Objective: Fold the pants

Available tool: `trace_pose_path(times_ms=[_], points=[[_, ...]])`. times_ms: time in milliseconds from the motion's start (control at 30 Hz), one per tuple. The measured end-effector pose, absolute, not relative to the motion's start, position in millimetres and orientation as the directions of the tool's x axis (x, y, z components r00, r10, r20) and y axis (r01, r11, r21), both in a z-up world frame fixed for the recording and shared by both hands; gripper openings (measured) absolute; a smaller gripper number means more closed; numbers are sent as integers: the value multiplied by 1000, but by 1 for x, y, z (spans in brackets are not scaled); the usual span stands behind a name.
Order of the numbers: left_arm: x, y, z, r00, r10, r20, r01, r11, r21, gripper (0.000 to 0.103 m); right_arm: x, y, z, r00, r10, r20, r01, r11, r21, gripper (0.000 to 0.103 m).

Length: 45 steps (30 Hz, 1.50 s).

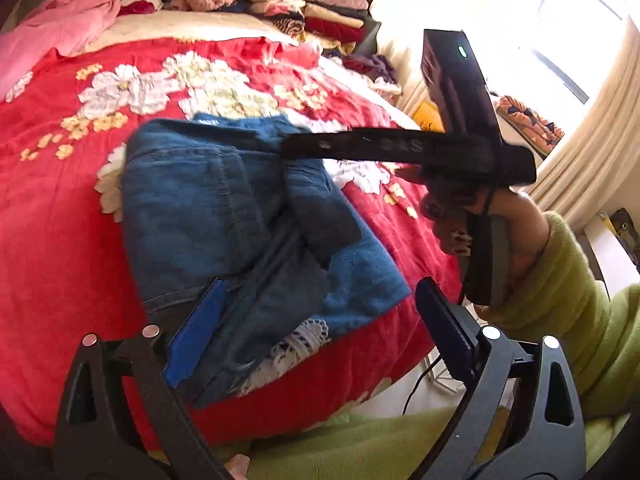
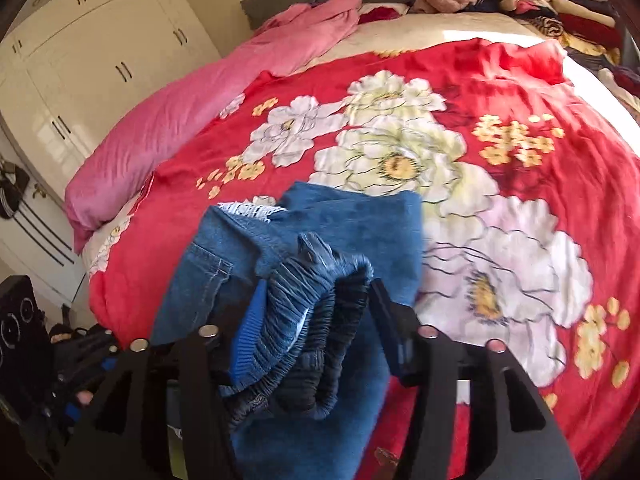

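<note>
On the red floral blanket [image 2: 500, 92], near its front edge, the blue jeans [image 1: 208, 208] lay half folded in a heap. My right gripper [image 2: 316, 320] had its jaws clamped on the bunched elastic waistband [image 2: 320, 280]. My left gripper [image 1: 316, 320] hung over the jeans' near edge, jaws wide apart and gripping nothing.
</note>
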<state>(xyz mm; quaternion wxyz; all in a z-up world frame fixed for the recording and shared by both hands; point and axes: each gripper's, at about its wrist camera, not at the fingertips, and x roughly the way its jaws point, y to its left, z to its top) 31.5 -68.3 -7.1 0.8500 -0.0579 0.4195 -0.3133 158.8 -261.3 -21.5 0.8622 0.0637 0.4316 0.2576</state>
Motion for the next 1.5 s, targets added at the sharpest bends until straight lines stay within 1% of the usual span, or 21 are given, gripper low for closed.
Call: trace_pose_path(times_ms=[100,167,200,233,300,433,567,733,767,800,867,900,967,1033,1100,1133,1300,1333,1367,1400,1500], points=[[29,-57,3,502,-541,-675,459,828,-323,92,145,-275,-8,539,480,-692,-390,871,300,55],[31,-47,8,541,-500,-677,421,857,-296,92,129,-282,6,569,479,-668,-413,869,271,60],[33,-43,10,553,-482,-680,403,869,-287,92,121,-283,12,582,482,-656,-431,866,254,65],[37,-39,11,563,-460,-687,382,882,-277,92,110,-283,19,592,480,-647,-453,863,226,75],[46,-32,13,582,-408,-703,338,908,-247,92,91,-281,29,618,469,-631,-485,859,162,85],[62,-21,16,593,-348,-727,287,934,-212,92,56,-269,37,618,487,-617,-574,816,69,85],[74,-17,17,579,-345,-738,273,936,-224,92,38,-247,26,543,519,-661,-649,758,62,85],[89,-21,11,569,-305,-764,260,948,-185,92,21,-211,6,493,508,-707,-723,691,-7,83],[91,-22,9,566,-299,-768,258,949,-180,92,18,-205,3,483,507,-714,-735,678,-16,82],[94,-23,7,561,-294,-773,259,950,-173,92,17,-199,0,477,507,-718,-748,663,-29,76],[98,-25,4,555,-287,-781,262,951,-163,92,15,-192,-3,473,511,-718,-759,650,-37,70],[100,-25,2,551,-285,-785,265,951,-159,92,15,-189,-4,467,516,-717,-765,643,-36,65],[106,-26,-1,540,-285,-792,267,950,-160,83,18,-184,-5,459,524,-718,-776,629,-38,59],[113,-28,-3,530,-294,-796,274,947,-168,60,19,-178,-6,448,523,-725,-789,612,-46,54],[121,-30,-7,513,-308,-801,285,942,-179,50,20,-172,-7,445,519,-730,-802,593,-68,50],[125,-31,-9,504,-314,-805,290,939,-185,49,22,-168,-7,444,517,-732,-810,581,-81,48],[139,-39,-20,483,-301,-822,296,940,-170,49,39,-149,-23,456,474,-753,-827,538,-162,48],[142,-38,-22,482,-302,-823,293,940,-174,49,43,-147,-27,443,475,-761,-832,534,-151,44],[144,-37,-25,480,-302,-824,288,941,-177,49,47,-144,-33,397,494,-773,-850,515,-108,33],[145,-36,-27,479,-303,-824,281,942,-183,50,48,-144,-36,360,504,-785,-864,498,-76,10],[144,-33,-29,482,-308,-820,275,942,-192,55,40,-151,-39,320,501,-804,-881,471,-57,7]])
